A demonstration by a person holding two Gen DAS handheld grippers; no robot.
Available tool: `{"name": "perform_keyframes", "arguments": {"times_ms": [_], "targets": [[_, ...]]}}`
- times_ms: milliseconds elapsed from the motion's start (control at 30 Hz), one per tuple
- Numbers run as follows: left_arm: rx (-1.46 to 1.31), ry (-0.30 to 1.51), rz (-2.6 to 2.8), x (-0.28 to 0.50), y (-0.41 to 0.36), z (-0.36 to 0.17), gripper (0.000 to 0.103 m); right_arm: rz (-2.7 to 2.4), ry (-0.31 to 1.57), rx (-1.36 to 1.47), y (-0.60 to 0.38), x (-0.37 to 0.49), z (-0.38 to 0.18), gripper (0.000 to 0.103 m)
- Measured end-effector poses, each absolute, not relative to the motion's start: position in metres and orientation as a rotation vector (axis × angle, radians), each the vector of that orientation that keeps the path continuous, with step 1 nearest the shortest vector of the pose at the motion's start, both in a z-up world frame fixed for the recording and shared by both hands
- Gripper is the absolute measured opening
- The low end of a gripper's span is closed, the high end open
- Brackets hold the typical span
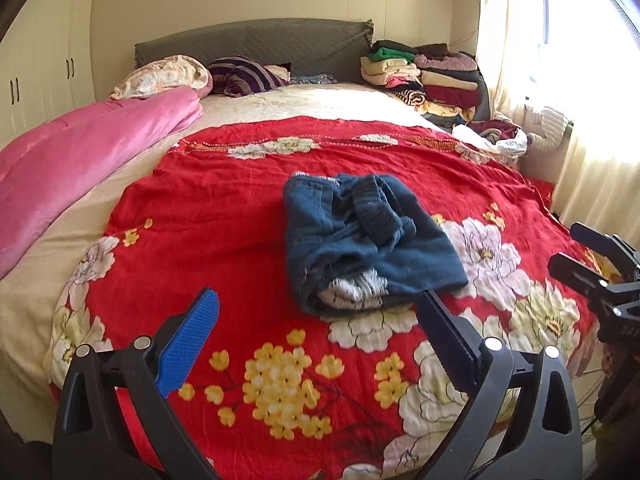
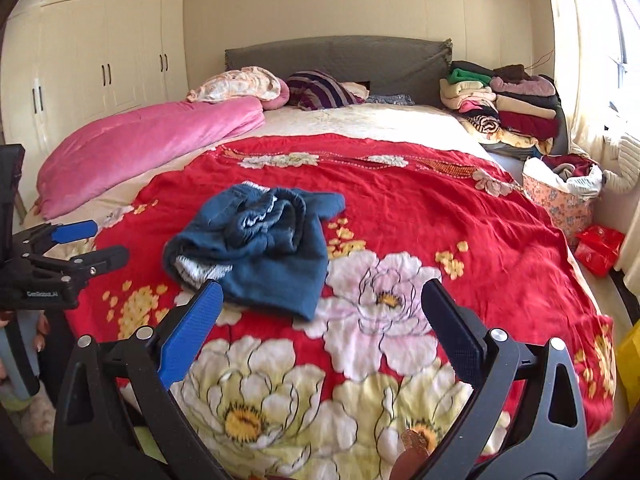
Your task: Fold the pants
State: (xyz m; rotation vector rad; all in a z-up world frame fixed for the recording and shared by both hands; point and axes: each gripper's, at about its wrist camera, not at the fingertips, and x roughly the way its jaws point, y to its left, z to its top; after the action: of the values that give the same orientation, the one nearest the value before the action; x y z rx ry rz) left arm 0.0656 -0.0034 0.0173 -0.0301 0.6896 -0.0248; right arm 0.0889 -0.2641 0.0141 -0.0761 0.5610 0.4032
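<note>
Dark blue pants (image 1: 368,240) lie bunched in a loose folded heap on the red flowered blanket (image 1: 240,208), with white lining showing at the near end. My left gripper (image 1: 318,308) hovers open just short of the heap's near edge, nothing between its blue pads. In the right wrist view the pants (image 2: 260,248) sit ahead and to the left. My right gripper (image 2: 322,300) is open over the blanket (image 2: 460,220) beside the pants, its left fingertip level with their near edge. Each gripper shows in the other's view: the right gripper (image 1: 576,252), the left gripper (image 2: 104,240).
A pink quilt (image 1: 88,160) lies along the bed's left side. Pillows (image 1: 244,76) rest at the grey headboard. Stacked folded clothes (image 1: 424,76) fill the far right corner. A basket of laundry (image 2: 560,196) and a curtain stand at the right. Wardrobes (image 2: 96,52) line the left wall.
</note>
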Motion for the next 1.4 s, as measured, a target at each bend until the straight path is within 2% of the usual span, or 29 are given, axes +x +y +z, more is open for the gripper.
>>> {"name": "perform_keyframes", "arguments": {"times_ms": [633,1400], "targets": [[-0.094,0.765,-0.03,0.049,-0.011,-0.021,0.099,0.393,0.66,-0.07,-0.26,0.079,-0.022,0.094],[-0.093,0.765,-0.004,0.048,-0.011,-0.02,0.099,0.406,0.653,-0.081,-0.256,0.076,-0.02,0.094]]}}
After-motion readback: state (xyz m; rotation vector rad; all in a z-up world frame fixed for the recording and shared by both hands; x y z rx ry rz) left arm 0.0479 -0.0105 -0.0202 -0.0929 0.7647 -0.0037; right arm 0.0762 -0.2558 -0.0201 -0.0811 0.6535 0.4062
